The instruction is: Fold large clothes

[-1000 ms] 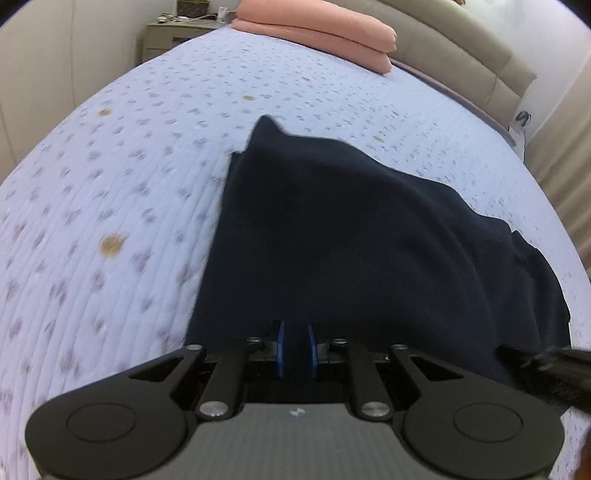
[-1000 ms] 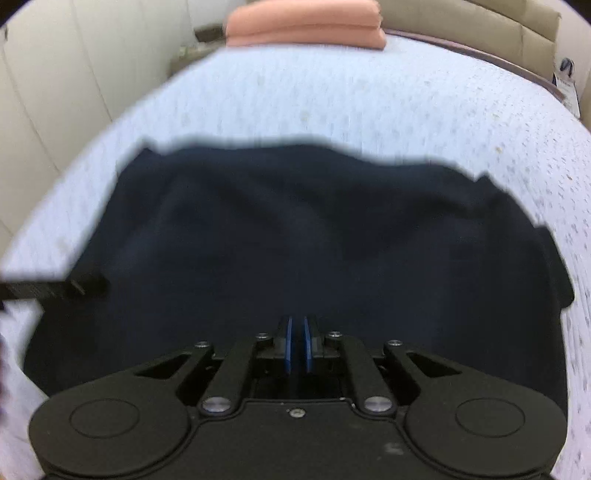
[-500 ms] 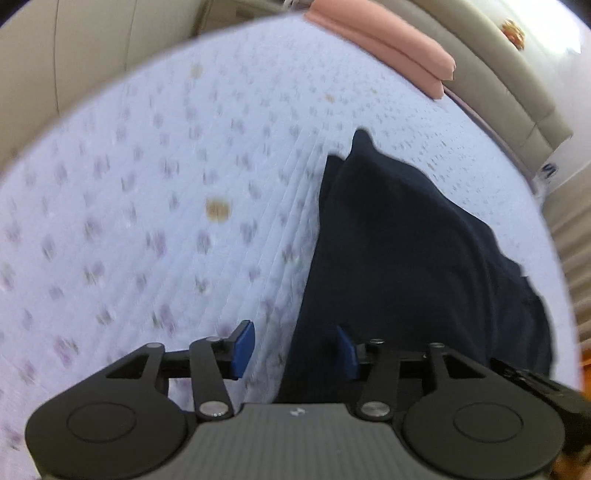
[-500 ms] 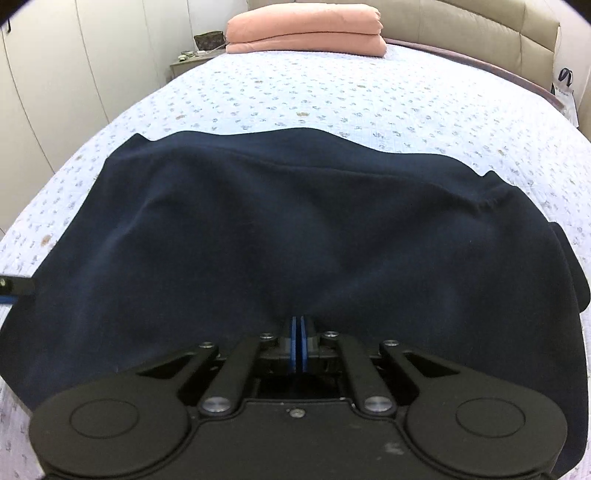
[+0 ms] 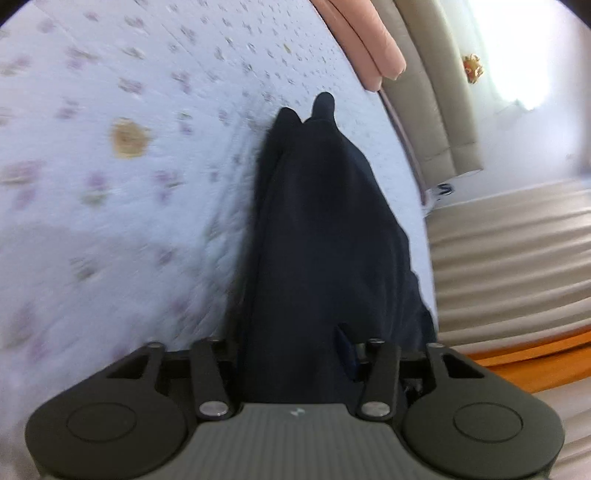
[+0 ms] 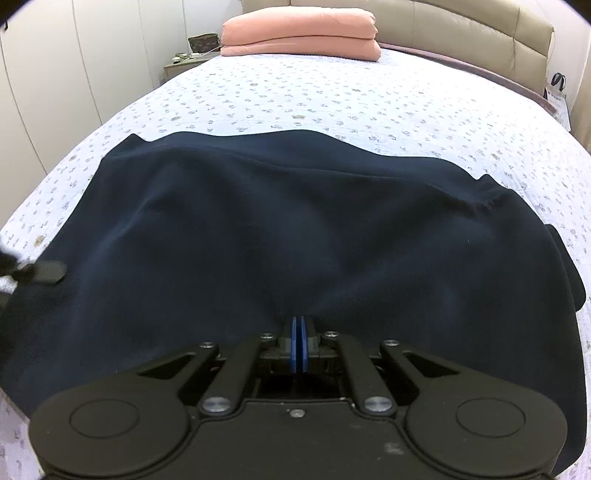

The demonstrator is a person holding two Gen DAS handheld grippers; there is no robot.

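A large dark navy garment (image 6: 295, 229) lies folded on the bed, its long edge across the right wrist view. My right gripper (image 6: 298, 332) is shut on the garment's near edge, the blue pads pressed together on the cloth. In the left wrist view the same garment (image 5: 321, 229) runs away from me in a narrow strip. My left gripper (image 5: 291, 343) is open, its jaws wide apart with the garment's left end lying between them; one blue pad (image 5: 345, 347) shows at the right. The left gripper's finger also shows in the right wrist view (image 6: 40, 273) at the garment's left end.
The bed has a pale floral quilt (image 6: 332, 99). A folded pink blanket (image 6: 299, 33) lies at the headboard (image 6: 461, 33). A nightstand (image 6: 188, 61) stands far left. In the left wrist view a curtain (image 5: 517, 266) and wooden floor (image 5: 535, 354) lie beyond the bed's right side.
My left gripper has opened, letting go of the garment's edge, and swung left around its end. My right gripper has stayed shut on the near edge.
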